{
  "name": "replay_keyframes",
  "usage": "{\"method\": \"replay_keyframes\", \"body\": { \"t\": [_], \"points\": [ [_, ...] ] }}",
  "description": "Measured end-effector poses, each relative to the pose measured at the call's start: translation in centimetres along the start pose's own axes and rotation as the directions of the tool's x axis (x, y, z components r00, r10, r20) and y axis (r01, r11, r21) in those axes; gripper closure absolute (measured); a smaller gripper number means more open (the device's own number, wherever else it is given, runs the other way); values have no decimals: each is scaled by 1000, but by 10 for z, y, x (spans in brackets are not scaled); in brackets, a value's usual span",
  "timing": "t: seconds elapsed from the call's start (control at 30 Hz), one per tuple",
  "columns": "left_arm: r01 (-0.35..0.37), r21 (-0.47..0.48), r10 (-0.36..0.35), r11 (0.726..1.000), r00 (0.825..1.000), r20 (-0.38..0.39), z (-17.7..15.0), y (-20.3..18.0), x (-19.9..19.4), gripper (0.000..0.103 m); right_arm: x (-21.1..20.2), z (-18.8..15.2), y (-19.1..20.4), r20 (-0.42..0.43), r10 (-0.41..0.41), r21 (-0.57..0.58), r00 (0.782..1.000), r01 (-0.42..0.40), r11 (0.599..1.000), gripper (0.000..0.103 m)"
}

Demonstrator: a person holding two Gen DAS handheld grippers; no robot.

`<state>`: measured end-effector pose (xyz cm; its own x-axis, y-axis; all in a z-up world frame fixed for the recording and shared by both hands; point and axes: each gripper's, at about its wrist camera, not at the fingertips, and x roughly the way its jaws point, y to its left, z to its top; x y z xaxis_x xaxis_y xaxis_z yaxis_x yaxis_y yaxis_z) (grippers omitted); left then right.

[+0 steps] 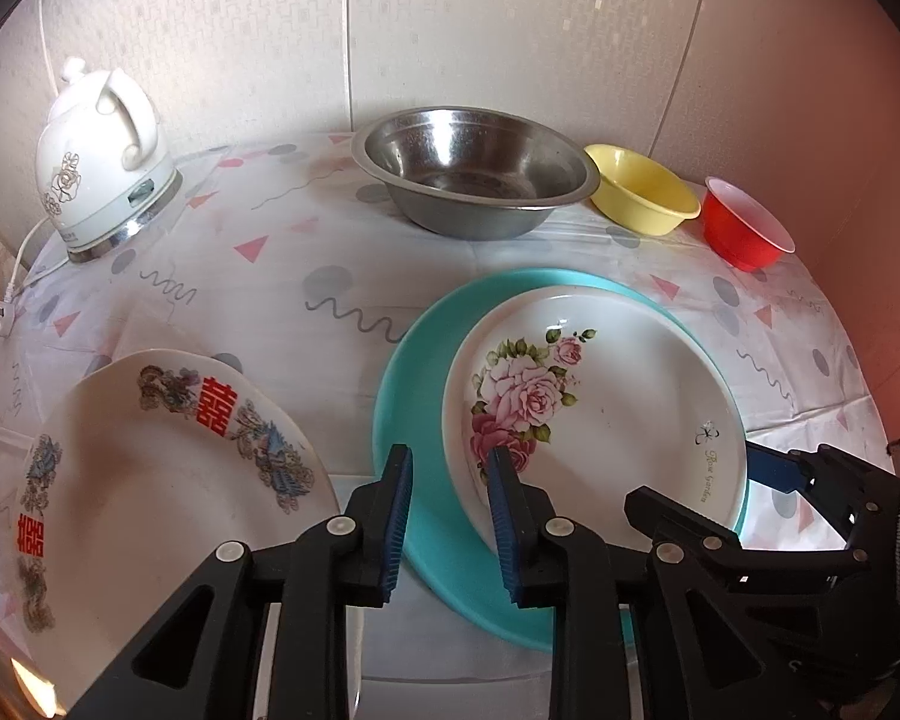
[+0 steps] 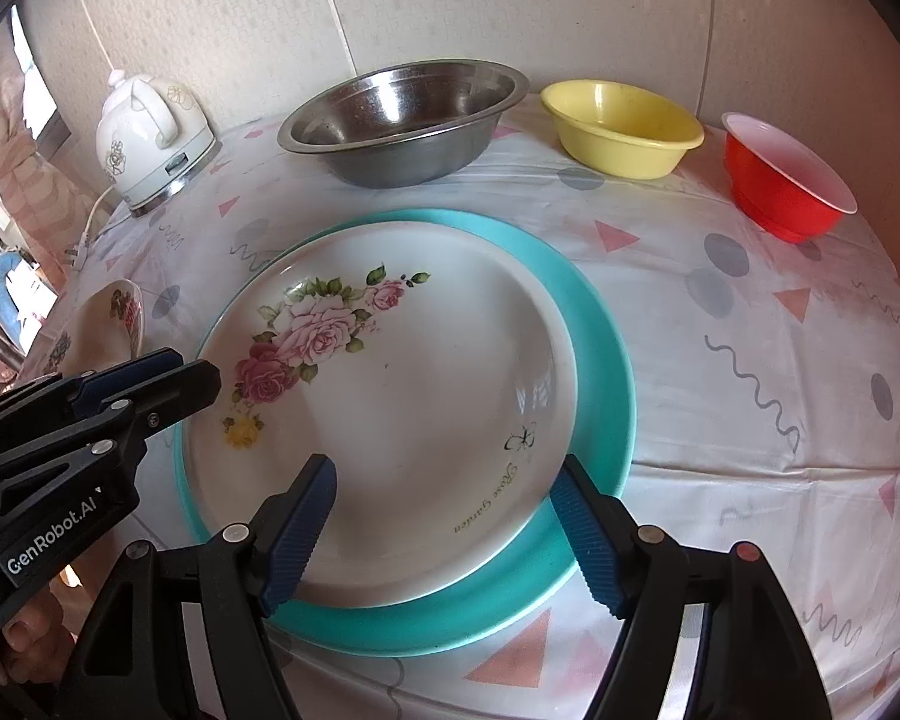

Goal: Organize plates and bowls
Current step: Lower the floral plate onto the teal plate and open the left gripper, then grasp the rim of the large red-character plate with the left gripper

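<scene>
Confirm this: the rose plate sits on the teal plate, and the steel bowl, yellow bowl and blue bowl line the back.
Wrong on one point: the last bowl is red, not blue, as the right wrist view shows. The rose plate does sit on the teal plate, behind them the steel bowl and yellow bowl.

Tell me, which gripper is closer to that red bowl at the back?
Right. The right gripper hangs over the rose plate's near edge, on the red bowl's side; the left gripper is at the plate's opposite edge.

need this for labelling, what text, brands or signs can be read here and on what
"Rose Garden": script on the rose plate.
"GenRobot.AI": on the left gripper body.
Red double-happiness sign "囍", twice: on the dragon-pattern plate.
Kettle base marking: too small to read.
</scene>
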<state>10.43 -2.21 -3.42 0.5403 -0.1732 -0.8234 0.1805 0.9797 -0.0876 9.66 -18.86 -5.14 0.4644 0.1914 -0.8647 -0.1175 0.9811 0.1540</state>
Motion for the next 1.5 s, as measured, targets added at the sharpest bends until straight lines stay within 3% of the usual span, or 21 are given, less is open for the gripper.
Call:
{"method": "replay_keyframes", "body": {
  "t": [0.23, 0.5, 0.97, 1.13, 1.4, 1.5],
  "points": [
    [-24, -26, 26, 999, 996, 82, 5, 11, -30, 71, -24, 8, 1, 83, -14, 9, 996, 14, 1000, 28],
    [-63, -50, 70, 997, 988, 136, 1, 29, -56, 70, -30, 18, 25, 98, 43, -30, 994, -40, 999, 28],
    [-122, -179, 146, 976, 981, 125, -19, 83, -65, 68, -20, 38, 94, 55, 153, -196, 987, -139, 971, 28],
    [-165, -251, 200, 954, 973, 120, -29, 119, -72, 64, -9, 43, 122, 19, 183, -245, 983, -173, 954, 28],
    [-248, -380, 299, 891, 951, 81, -55, 182, -83, 63, 6, 39, 158, -16, 200, -333, 980, -194, 923, 28],
    [-252, -414, 306, 875, 950, 67, -66, 199, -85, 60, 10, 38, 163, -27, 200, -342, 979, -197, 919, 28]
  ]
}}
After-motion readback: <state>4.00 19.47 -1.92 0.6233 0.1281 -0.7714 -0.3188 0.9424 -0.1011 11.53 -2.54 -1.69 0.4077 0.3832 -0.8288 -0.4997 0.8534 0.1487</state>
